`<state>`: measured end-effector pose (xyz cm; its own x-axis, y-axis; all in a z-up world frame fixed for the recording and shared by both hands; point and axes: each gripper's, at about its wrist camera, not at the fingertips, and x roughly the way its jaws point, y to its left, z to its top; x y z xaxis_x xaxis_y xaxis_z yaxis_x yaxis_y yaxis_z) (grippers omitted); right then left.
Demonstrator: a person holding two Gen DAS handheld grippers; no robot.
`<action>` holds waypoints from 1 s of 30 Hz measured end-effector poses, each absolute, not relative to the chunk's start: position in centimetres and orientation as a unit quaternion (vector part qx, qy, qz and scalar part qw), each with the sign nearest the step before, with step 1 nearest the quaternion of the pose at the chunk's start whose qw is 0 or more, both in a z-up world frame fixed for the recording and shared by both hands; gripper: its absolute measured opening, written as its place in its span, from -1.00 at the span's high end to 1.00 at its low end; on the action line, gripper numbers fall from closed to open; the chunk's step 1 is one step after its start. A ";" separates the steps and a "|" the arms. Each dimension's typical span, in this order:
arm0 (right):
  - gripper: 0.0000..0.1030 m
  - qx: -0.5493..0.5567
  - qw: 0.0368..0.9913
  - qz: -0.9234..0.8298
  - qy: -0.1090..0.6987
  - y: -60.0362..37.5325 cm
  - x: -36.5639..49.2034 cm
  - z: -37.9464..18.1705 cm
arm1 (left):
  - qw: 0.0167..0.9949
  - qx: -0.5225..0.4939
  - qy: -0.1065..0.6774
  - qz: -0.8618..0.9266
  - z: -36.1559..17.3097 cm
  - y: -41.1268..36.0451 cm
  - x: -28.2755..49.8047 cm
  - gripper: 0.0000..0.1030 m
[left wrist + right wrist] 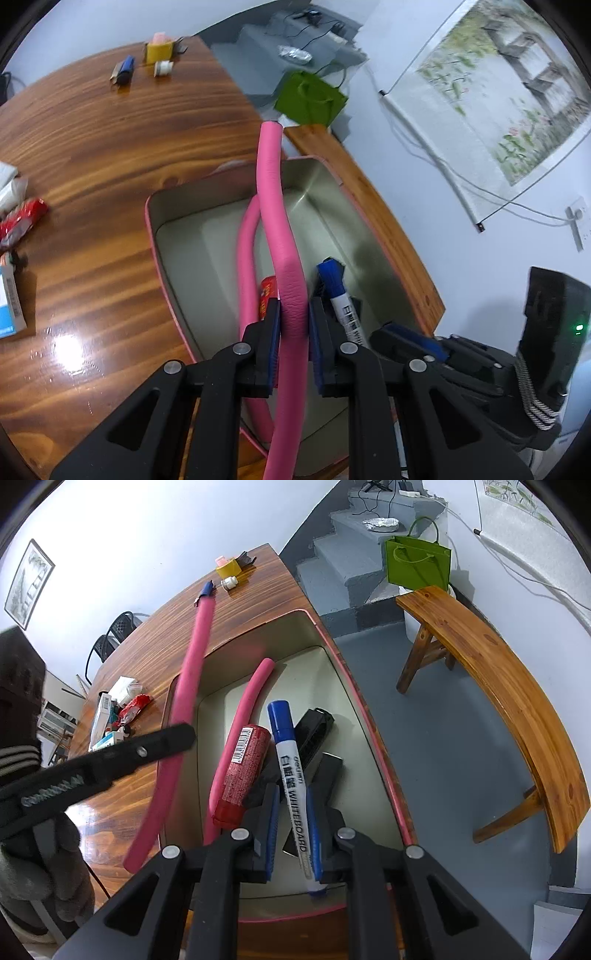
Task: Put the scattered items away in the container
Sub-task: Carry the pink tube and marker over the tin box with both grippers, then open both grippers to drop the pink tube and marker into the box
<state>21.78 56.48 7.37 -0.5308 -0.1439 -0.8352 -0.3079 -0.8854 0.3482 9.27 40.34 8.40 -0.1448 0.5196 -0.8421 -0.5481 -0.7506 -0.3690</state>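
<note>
The pink foam tube [275, 206] is clamped between the 2 fingers of the left gripper [293, 317], above the open tin container [177, 206]; its long axis runs forward, away from the gripper toward the table's far end. The right gripper [291, 805] has its 2 fingers around the blue whiteboard marker [290, 771], cap pointing away, but I cannot tell if they press it.

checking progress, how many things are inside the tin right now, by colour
pink: 1, foam tube lying in the tin
red: 1, tube
blue and white: 1, whiteboard marker between the right tongs
black: at least 2, black pieces
total: at least 5
</note>
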 end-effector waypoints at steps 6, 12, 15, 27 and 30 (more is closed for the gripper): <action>0.67 -0.482 0.049 0.842 0.238 56.6 21.6 7.3 | 0.353 -0.550 0.002 0.757 8.5 40.0 9.3 0.42; 0.67 -0.482 0.047 0.842 0.239 56.5 21.5 7.4 | 0.350 -0.547 -0.002 0.760 8.6 39.4 9.5 0.42; 0.67 -0.482 0.047 0.841 0.240 56.4 21.4 7.4 | 0.343 -0.540 0.005 0.768 8.8 39.1 9.5 0.42; 0.20 -0.467 0.043 0.845 0.257 55.2 20.3 8.0 | 0.288 -0.536 -0.006 0.794 8.7 35.6 8.5 0.38; -0.27 -0.455 0.041 0.851 0.258 54.5 20.0 8.6 | 0.272 -0.538 -0.018 0.798 8.5 33.8 8.1 0.17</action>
<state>20.01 54.53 8.57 -0.5824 -0.1640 -0.7962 -0.3052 -0.8637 0.4012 8.12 33.76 8.48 -0.2738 0.4534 -0.8482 -0.4154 -0.8512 -0.3208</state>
